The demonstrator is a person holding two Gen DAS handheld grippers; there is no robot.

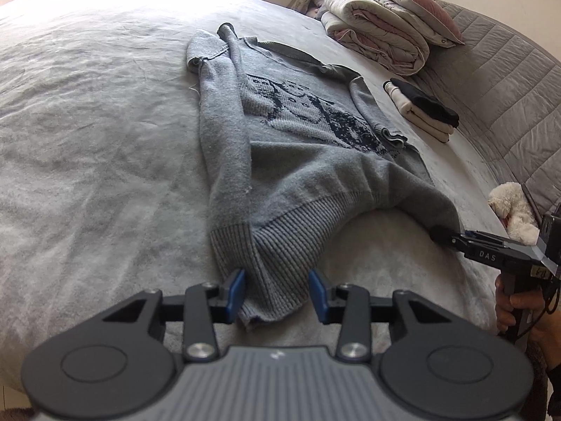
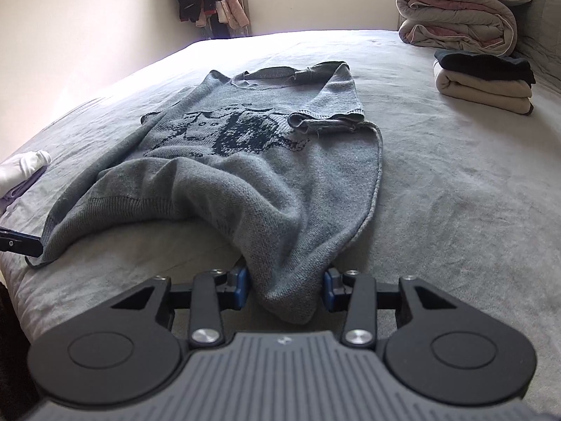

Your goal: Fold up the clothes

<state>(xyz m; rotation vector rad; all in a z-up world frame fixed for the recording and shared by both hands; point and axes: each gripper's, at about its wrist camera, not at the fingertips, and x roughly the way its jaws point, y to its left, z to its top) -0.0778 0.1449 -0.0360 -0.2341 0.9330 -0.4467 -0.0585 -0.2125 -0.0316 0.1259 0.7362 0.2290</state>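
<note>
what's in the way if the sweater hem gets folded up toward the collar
Nothing visible. Both grippers, left gripper and right gripper, have the sweater hem between their fingers, and its top is bare; the folded stack lies off to the side.

Grey sweater (image 2: 266,182) hem between right tool (image 2: 286,289) fingers

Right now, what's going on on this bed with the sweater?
A person is folding a grey knitted sweater with a dark pattern on a bed with a grey cover, using two hand-held grippers. The left gripper has the ribbed hem bunched between its blue fingers, and the right gripper has the other hem corner. Both sleeves are already folded inward. The hem is lifted slightly; the rest lies flat. A stack of folded beige and black clothes sits nearby.
</note>
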